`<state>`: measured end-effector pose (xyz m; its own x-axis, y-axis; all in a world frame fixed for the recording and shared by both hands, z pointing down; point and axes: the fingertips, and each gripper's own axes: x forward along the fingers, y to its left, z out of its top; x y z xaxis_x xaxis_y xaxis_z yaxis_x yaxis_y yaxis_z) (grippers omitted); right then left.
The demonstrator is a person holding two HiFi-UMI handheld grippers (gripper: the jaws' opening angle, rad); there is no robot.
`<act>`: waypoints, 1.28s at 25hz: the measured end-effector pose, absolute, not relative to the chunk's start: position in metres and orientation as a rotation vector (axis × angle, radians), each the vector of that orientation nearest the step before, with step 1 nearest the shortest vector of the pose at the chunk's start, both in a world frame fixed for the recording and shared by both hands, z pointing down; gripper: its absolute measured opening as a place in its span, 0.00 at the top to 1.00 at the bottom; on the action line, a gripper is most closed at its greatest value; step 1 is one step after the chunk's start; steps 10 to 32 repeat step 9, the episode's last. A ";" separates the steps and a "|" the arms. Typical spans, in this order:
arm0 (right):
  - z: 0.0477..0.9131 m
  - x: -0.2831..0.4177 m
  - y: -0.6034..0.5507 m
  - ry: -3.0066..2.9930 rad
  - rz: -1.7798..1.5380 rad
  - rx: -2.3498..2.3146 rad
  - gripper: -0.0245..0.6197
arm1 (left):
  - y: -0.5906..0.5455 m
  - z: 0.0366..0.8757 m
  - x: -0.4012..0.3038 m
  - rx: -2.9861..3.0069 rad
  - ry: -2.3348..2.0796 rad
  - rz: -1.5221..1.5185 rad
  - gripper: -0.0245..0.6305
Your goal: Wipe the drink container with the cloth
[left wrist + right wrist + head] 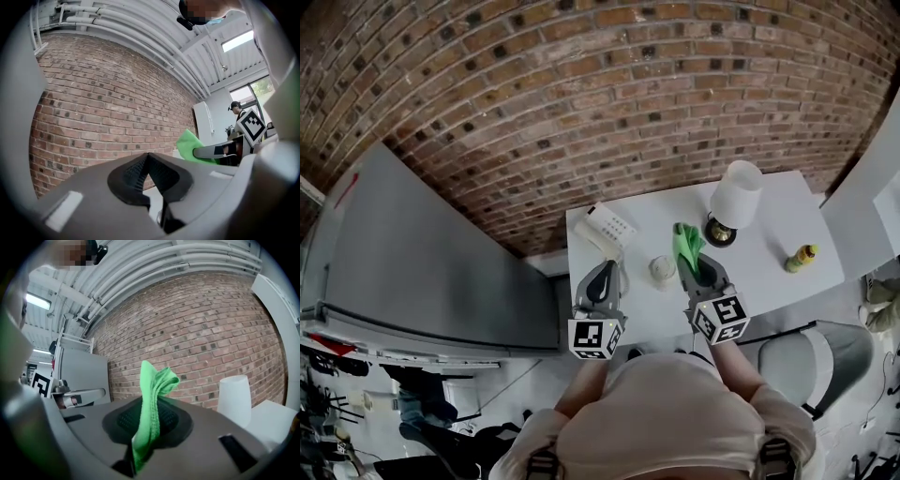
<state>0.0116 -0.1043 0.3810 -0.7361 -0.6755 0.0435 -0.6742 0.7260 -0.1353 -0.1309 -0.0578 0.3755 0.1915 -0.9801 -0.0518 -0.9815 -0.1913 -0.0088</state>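
The cup [662, 271] sits mid-frame, just left of the right gripper [696, 262] pinching the cloth [685, 240]; the left gripper [604, 270] is pressed together, empty.

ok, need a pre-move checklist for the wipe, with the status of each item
1. Cloth gripped: ok. The green cloth is pinched in the right hand-held gripper.
2. Left hand-held gripper ready to take a container: not ok. Its jaws are shut with nothing between them.
3. Container standing: ok. A small cup stands on the white table between the two grippers.
4. Container steadied: not ok. Neither gripper touches it.
5. Target confirmed: cannot tell. A yellow bottle also stands at the table's right end.
6. Clearance from the lamp beside the cloth: cannot tell.
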 end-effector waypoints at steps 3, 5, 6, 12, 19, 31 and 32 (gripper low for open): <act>0.381 0.011 -0.102 2.913 -0.224 -1.142 0.90 | -0.055 0.372 -0.132 -2.380 1.974 0.056 0.95; 0.380 0.010 -0.099 2.917 -0.226 -1.142 0.90 | -0.051 0.368 -0.134 -2.368 1.974 0.057 0.95; 0.380 0.009 -0.097 2.918 -0.228 -1.140 0.90 | -0.050 0.366 -0.134 -2.364 1.974 0.059 0.95; 0.377 0.008 -0.093 2.916 -0.239 -1.133 0.90 | -0.045 0.360 -0.135 -2.355 1.970 0.066 0.95; 0.377 0.008 -0.093 2.916 -0.239 -1.133 0.90 | -0.045 0.360 -0.135 -2.355 1.970 0.066 0.95; 0.377 0.008 -0.093 2.916 -0.239 -1.133 0.90 | -0.045 0.360 -0.135 -2.355 1.970 0.066 0.95; 0.377 0.008 -0.093 2.916 -0.239 -1.133 0.90 | -0.045 0.360 -0.135 -2.355 1.970 0.066 0.95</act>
